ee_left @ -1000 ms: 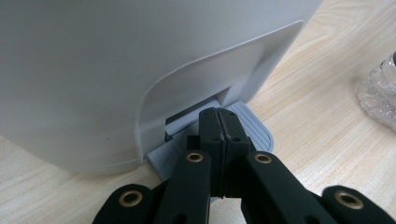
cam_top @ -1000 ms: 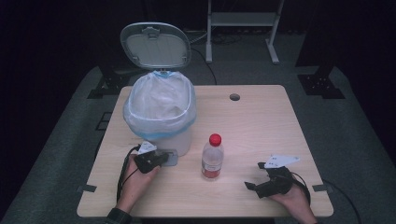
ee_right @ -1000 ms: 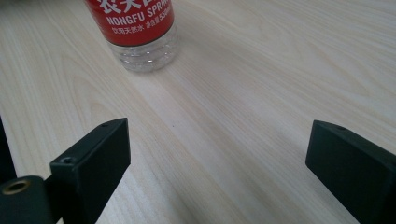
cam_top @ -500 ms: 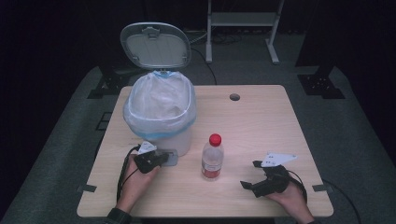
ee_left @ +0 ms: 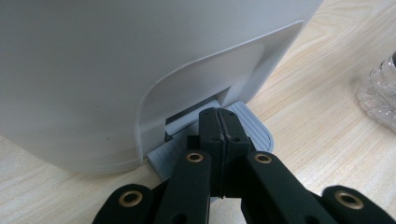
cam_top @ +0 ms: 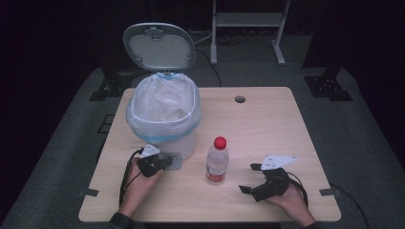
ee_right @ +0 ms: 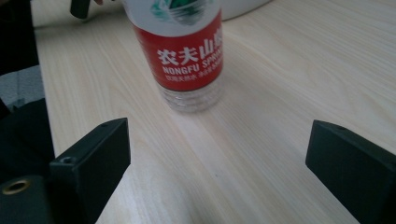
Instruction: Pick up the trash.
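Observation:
A white pedal bin (cam_top: pixel 184 143) with a clear bag liner stands at the table's left, its grey lid (cam_top: pixel 159 45) tipped up and open. My left gripper (cam_top: pixel 165 162) is shut, its closed tips (ee_left: pixel 218 116) resting on the bin's grey ribbed foot pedal (ee_left: pixel 254 128) at the base of the bin (ee_left: pixel 116 56). A clear water bottle (cam_top: pixel 217 162) with a red cap and red label stands upright mid-table. My right gripper (cam_top: pixel 250 178) sits to its right, open, with nothing between the jaws. In the right gripper view the bottle (ee_right: pixel 189 51) stands ahead of the open gripper (ee_right: pixel 217 154).
The light wooden table (cam_top: pixel 267 124) has a round cable hole (cam_top: pixel 239 99) near its far edge. A metal frame stand (cam_top: pixel 248 21) and dark equipment feet stand on the grey floor beyond. The bottle's edge (ee_left: pixel 380 88) shows at the right of the left gripper view.
My right gripper has edged slightly left toward the bottle. The left gripper, bin lid and bottle have kept still.

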{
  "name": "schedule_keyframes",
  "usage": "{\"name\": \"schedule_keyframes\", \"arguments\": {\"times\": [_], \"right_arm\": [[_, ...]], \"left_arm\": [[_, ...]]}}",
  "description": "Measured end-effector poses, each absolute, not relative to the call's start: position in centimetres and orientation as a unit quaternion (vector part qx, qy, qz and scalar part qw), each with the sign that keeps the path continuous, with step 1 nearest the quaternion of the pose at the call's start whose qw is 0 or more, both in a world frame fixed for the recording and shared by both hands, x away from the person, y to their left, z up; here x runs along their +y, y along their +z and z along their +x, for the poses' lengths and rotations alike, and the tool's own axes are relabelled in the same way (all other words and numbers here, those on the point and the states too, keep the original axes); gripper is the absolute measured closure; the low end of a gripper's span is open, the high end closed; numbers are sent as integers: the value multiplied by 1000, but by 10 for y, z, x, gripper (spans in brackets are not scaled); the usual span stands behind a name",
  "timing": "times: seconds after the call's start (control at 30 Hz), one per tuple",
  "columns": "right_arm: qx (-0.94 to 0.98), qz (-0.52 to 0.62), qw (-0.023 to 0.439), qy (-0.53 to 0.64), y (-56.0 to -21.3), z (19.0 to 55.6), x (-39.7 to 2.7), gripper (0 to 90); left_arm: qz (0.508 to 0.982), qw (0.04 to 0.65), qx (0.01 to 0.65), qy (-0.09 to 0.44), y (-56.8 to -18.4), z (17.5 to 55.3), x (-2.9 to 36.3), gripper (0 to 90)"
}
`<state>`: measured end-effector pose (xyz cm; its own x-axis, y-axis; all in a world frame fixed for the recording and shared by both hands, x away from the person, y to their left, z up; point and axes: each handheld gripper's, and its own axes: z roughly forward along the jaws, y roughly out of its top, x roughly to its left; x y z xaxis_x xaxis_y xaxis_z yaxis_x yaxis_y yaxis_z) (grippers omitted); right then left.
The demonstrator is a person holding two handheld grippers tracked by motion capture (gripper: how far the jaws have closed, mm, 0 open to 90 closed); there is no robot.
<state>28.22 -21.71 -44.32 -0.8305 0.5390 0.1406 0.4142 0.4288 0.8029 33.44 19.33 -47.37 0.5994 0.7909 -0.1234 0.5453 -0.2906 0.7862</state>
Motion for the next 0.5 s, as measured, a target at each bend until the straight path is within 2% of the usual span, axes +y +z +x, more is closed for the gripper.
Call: {"name": "schedule_keyframes", "arguments": {"times": [0.5], "right_arm": [[842,255,59,472,-438,289,-199,52]], "left_arm": [[790,421,422,144,-474,335,193,894]]}}
